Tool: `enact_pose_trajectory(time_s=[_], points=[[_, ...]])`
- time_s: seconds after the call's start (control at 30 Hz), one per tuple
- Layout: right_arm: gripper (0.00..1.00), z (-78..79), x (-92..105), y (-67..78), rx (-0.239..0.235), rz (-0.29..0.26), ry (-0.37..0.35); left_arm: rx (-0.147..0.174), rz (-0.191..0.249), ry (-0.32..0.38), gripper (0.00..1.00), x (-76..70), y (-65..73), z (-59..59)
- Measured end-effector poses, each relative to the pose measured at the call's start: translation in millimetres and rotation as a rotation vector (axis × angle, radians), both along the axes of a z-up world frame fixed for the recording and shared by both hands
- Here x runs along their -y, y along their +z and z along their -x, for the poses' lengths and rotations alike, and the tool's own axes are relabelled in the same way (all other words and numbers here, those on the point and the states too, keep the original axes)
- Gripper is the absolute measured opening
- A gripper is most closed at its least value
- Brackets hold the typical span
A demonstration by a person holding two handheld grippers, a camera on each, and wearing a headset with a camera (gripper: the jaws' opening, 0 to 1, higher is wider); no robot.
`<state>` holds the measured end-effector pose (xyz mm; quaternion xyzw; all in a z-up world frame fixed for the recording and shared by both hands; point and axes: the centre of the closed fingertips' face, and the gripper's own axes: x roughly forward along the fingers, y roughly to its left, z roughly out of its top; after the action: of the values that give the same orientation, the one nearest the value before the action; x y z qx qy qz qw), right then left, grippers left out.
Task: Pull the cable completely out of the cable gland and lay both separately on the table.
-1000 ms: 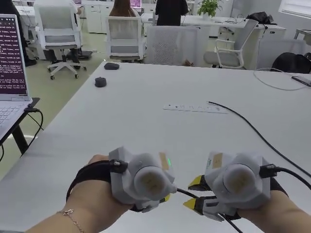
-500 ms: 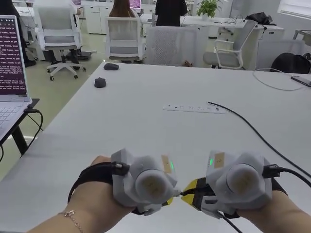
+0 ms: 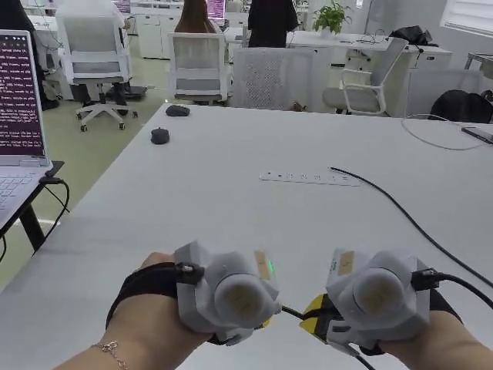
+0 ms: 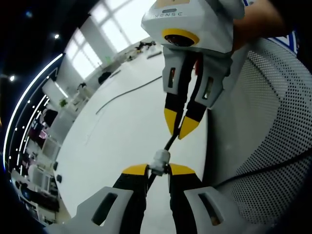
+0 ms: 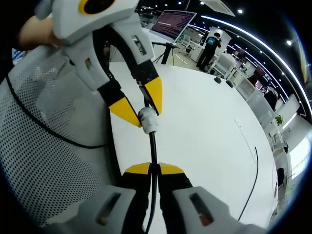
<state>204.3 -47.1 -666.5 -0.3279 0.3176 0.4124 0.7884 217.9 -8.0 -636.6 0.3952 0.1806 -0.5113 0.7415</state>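
Low over the table's near edge, my two grippers face each other tip to tip. A small white cable gland is pinched between my left gripper's yellow tips. It appears again as the gland in the right gripper view. A thin black cable runs out of the gland straight into my right gripper, which is shut on it. In the head view a short stretch of cable bridges the left gripper and right gripper. The rest of the cable trails back under my right hand.
A white power strip lies mid-table, and a black lead runs from it to the right. Two dark mice sit far left, beside a laptop. Office chairs stand behind the table. A mesh chair is close behind the grippers.
The right gripper's jaws, spread around the cable a second ago, have shut on it close to the left gripper. The gap between the two has since widened slightly.
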Motion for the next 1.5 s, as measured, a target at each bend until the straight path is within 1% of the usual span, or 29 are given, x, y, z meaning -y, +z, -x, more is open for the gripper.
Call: enact_pose_trajectory(time_s=[0.17, 0.37, 0.47, 0.53, 0.57, 0.63, 0.67, 0.7, 0.77, 0.93, 1.03, 1.13, 1.23, 1.33, 1.43, 1.5], points=[[0.03, -1.0, 11.7, -7.9, -0.026, 0.047, -0.037, 0.003, 0.000, 0.012, 0.16, -1.8, 0.5, -2.5], [0.03, -0.9, 22.6, -14.8, -0.052, 0.089, -0.071, 0.005, -0.001, 0.017, 0.16, -2.7, 0.5, -4.0], [0.03, 0.6, 24.5, -17.1, -0.062, 0.099, -0.069, 0.006, -0.001, 0.019, 0.16, -3.0, 0.6, -4.5], [0.05, 0.7, 23.8, -16.3, -0.055, 0.104, -0.060, 0.005, -0.002, 0.019, 0.16, -2.8, 0.2, -4.4], [0.08, 0.2, 21.3, -14.1, -0.047, 0.092, -0.053, 0.003, 0.000, 0.019, 0.16, -2.6, 0.2, -4.1], [0.14, -0.1, 9.4, -7.8, -0.031, 0.033, -0.029, 0.004, -0.003, 0.018, 0.16, -2.4, -0.1, -3.9], [0.16, -0.4, 5.0, -3.9, -0.021, 0.012, -0.021, 0.002, -0.004, 0.017, 0.16, -2.4, -0.5, -3.7], [0.17, -0.4, -2.3, 1.3, -0.002, -0.013, 0.007, 0.000, -0.003, 0.016, 0.16, -2.1, -0.5, -3.5], [0.17, 0.3, -9.8, 7.3, 0.029, -0.027, 0.045, 0.001, -0.002, 0.014, 0.16, -1.8, -0.1, -2.9], [0.16, 0.1, -20.4, 21.0, 0.077, -0.086, 0.073, 0.001, -0.002, -0.010, 0.16, 2.1, -0.3, 1.2], [0.15, 0.5, -24.7, 25.9, 0.085, -0.115, 0.080, 0.000, -0.005, -0.021, 0.16, 3.5, -0.9, 3.2], [0.12, 1.4, -27.4, 26.1, 0.087, -0.119, 0.090, -0.001, -0.005, -0.026, 0.16, 3.7, -1.1, 4.0], [0.05, 3.1, -26.6, 23.7, 0.079, -0.106, 0.098, 0.001, 0.001, -0.031, 0.16, 5.0, 0.2, 5.1], [0.04, 2.2, -25.9, 23.9, 0.077, -0.110, 0.089, -0.002, 0.000, -0.031, 0.16, 5.0, -0.3, 5.1], [0.04, 1.0, -22.1, 21.4, 0.078, -0.086, 0.080, 0.001, 0.002, -0.024, 0.16, 4.0, 0.5, 3.7], [0.04, 0.2, -20.2, 20.3, 0.075, -0.081, 0.071, 0.002, 0.002, -0.015, 0.16, 2.6, 0.7, 1.9]])
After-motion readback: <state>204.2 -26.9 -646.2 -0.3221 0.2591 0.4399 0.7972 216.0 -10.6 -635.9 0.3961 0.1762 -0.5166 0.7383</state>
